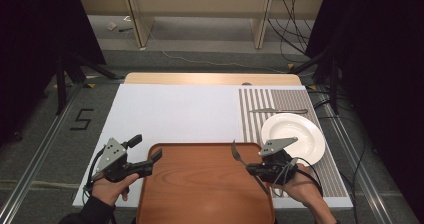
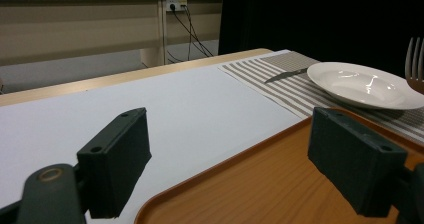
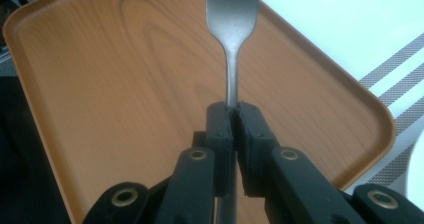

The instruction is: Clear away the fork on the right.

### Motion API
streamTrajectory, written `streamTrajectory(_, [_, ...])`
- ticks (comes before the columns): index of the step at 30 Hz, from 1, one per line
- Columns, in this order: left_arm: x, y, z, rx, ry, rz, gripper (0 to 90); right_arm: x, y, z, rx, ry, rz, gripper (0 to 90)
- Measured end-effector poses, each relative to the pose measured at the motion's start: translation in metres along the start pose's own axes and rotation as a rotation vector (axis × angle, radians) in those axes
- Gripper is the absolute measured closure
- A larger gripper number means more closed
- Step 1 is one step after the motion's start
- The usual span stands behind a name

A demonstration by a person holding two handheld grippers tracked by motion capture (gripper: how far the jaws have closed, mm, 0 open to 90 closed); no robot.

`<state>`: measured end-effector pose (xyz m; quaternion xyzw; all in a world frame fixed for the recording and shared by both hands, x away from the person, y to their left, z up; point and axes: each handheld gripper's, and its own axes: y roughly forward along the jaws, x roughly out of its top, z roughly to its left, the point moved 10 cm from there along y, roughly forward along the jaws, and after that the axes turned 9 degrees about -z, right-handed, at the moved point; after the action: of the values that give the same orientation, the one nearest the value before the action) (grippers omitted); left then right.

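My right gripper [image 1: 251,169] [image 3: 232,115] is shut on the handle of a metal fork [image 1: 236,154] [image 3: 233,14], held over the right part of the brown wooden tray [image 1: 200,194] [image 3: 100,84], tines pointing away from me. The fork's tines [image 2: 416,66] appear at the right edge of the left gripper view. My left gripper [image 1: 150,160] [image 2: 240,169] stands open at the tray's left rim [image 2: 210,174], nothing between its jaws. A white plate [image 1: 293,136] [image 2: 365,85] lies on the striped placemat [image 1: 290,104], with a knife [image 1: 278,111] [image 2: 286,75] just beyond it.
A white sheet [image 1: 175,111] covers the table between the tray and the far wooden edge [image 1: 210,78]. Cables and shelving legs stand on the floor behind the table. Dark curtains flank both sides.
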<state>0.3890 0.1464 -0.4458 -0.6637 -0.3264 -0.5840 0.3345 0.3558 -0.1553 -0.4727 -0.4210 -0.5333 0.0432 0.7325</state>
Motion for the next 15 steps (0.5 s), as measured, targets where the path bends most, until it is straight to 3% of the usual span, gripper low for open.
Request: streamTrajectory(15, [0.001, -0.001, -0.001, -0.004, 0.001, -0.005, 16.6, -0.003, 0.015, 0.01, 0.023, 0.001, 0.034, 85.2])
